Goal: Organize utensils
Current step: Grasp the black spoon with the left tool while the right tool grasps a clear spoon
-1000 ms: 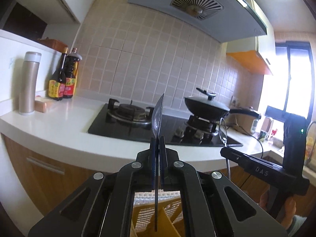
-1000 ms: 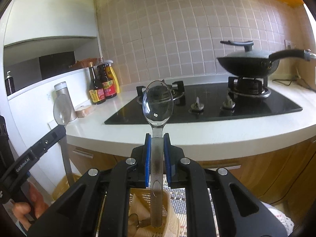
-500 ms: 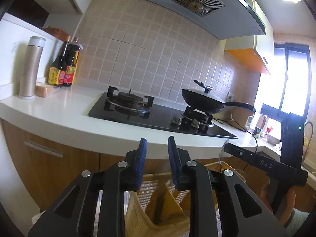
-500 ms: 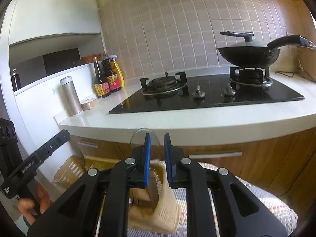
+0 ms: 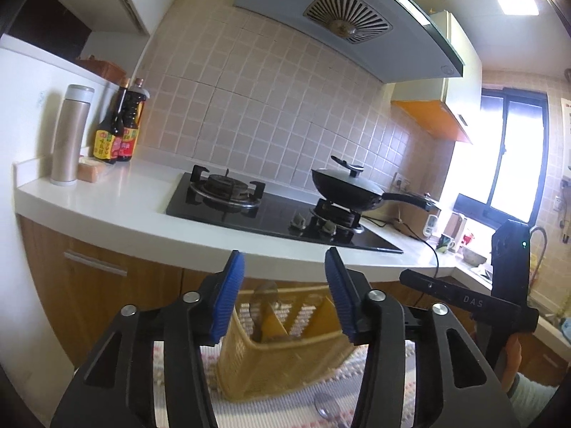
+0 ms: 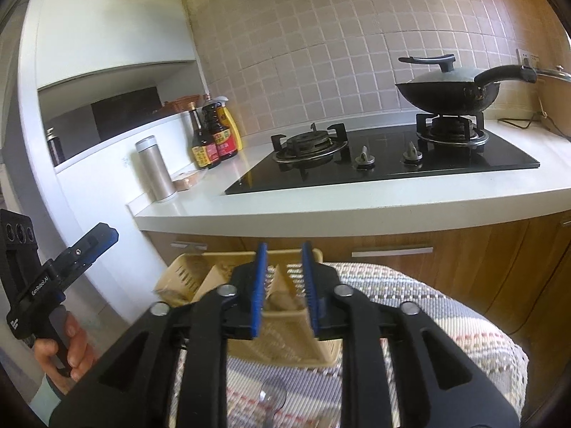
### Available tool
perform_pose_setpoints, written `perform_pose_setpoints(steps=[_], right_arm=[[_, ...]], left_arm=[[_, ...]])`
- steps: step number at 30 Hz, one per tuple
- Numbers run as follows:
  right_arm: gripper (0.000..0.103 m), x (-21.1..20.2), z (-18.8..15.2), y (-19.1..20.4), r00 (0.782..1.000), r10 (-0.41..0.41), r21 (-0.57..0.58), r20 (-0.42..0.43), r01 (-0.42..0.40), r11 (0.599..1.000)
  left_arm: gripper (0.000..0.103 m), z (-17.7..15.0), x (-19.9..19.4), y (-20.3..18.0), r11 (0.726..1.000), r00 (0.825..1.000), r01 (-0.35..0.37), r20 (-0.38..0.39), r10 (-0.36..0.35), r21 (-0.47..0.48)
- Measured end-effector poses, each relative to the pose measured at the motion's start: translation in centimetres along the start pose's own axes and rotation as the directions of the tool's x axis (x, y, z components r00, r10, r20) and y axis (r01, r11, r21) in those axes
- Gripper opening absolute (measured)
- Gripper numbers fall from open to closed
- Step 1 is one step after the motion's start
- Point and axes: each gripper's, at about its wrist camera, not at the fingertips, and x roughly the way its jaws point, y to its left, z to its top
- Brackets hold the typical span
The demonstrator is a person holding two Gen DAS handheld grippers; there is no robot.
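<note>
Your left gripper (image 5: 283,294) is opening, blue pads (image 5: 228,297) standing apart with nothing between them. The yellow basket (image 5: 285,363) is sitting below and beyond those fingers on the woven mat (image 5: 271,408), and a spoon (image 5: 262,297) is standing upright in one of its compartments, clear of the pads. Your right gripper (image 6: 283,290) is also opening, a narrower gap, nothing pinched; the same basket (image 6: 185,278) is showing through and around its fingers, not touching them. A clear spoon bowl (image 6: 273,397) is lying on the mat below the right gripper, loose. The counter (image 6: 357,203) is running behind both grippers.
</note>
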Motion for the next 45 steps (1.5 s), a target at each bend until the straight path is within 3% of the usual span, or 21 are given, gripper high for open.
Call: perform_pose_setpoints(steps=[3, 5, 6, 10, 13, 19, 21, 24, 27, 29, 31, 34, 36, 39, 41, 43, 45], right_arm=[[0.032, -1.2, -0.7, 0.8, 1.0, -0.018, -0.017, -0.022, 0.018, 1.0], [0.051, -1.7, -1.2, 1.0, 0.999, -0.024, -0.017, -0.043, 0.024, 1.0], [0.055, -1.9, -1.7, 1.1, 0.998, -0.036, -0.013, -0.059, 0.035, 0.999], [0.056, -1.7, -3.2, 1.5, 0.988, -0.059, -0.014, -0.142, 0.058, 0.998], [0.056, -0.7, -4.7, 1.9, 0.965, -0.113, -0.038, -0.238, 0.107, 0.994], [0.055, 1.8, -7.6, 2.6, 0.904, -0.118, -0.054, -0.41, 0.105, 0.993], [0.053, 2.3, -8.2, 2.7, 0.889, -0.12, -0.058, -0.441, 0.105, 0.993], [0.049, 3.6, -9.5, 3.0, 0.852, -0.111, -0.056, -0.512, 0.096, 0.994], [0.049, 4.4, -10.3, 2.8, 0.827, -0.102, -0.046, -0.553, 0.091, 0.995], [0.049, 4.9, -11.0, 2.7, 0.809, -0.104, -0.044, -0.578, 0.097, 0.994], [0.049, 5.3, -11.5, 2.5, 0.794, -0.101, -0.041, -0.6, 0.095, 0.995], [0.049, 6.2, -12.1, 2.4, 0.769, -0.099, -0.035, -0.632, 0.099, 0.994], [0.049, 7.0, -12.6, 2.1, 0.747, -0.096, -0.022, -0.658, 0.108, 0.994], [0.044, 8.0, -13.0, 1.8, 0.718, -0.074, 0.01, -0.692, 0.113, 0.994], [0.038, 8.7, -13.2, 1.8, 0.699, -0.065, 0.026, -0.712, 0.118, 0.993], [0.038, 9.3, -13.4, 1.9, 0.685, -0.059, 0.037, -0.727, 0.125, 0.991], [0.037, 9.8, -13.4, 2.1, 0.676, -0.068, 0.039, -0.733, 0.141, 0.989]], left_arm=[[0.053, -0.6, -1.8, -0.2, 1.0, 0.999, -0.013, -0.049, 0.012, -0.005], [0.055, -1.2, -2.6, 0.0, 1.0, 0.994, -0.022, -0.107, 0.021, -0.004], [0.055, -1.5, -3.0, 0.1, 0.999, 0.99, -0.04, -0.137, 0.04, 0.003], [0.055, -3.1, -4.0, 1.3, 0.996, 0.966, -0.092, -0.246, 0.083, -0.023], [0.053, -5.2, -4.5, 2.3, 0.99, 0.932, -0.13, -0.347, 0.102, -0.059], [0.053, -9.7, -4.4, 3.2, 0.982, 0.832, -0.188, -0.536, 0.142, -0.032], [0.053, -10.7, -4.4, 3.2, 0.983, 0.811, -0.185, -0.566, 0.148, -0.007], [0.053, -11.8, -4.4, 2.3, 0.986, 0.789, -0.127, -0.591, 0.165, 0.106], [0.054, -12.6, -4.1, 1.1, 0.968, 0.767, 0.022, -0.625, 0.145, 0.252], [0.055, -13.2, -4.3, 0.5, 0.924, 0.753, 0.138, -0.644, 0.135, 0.355], [0.055, -13.9, -4.4, 0.3, 0.864, 0.731, 0.234, -0.666, 0.146, 0.446], [0.055, -14.7, -3.8, 0.7, 0.792, 0.684, 0.352, -0.714, 0.145, 0.499], [0.055, -15.2, -3.2, 0.6, 0.748, 0.661, 0.404, -0.733, 0.159, 0.527], [0.055, -16.1, -2.4, 0.4, 0.651, 0.65, 0.476, -0.735, 0.193, 0.592], [0.055, -16.9, -1.7, 0.0, 0.582, 0.626, 0.535, -0.75, 0.213, 0.612], [0.051, -16.7, -1.4, -0.4, 0.547, 0.618, 0.578, -0.763, 0.191, 0.605], [0.047, -16.7, -0.9, -0.6, 0.513, 0.586, 0.628, -0.789, 0.185, 0.586]])
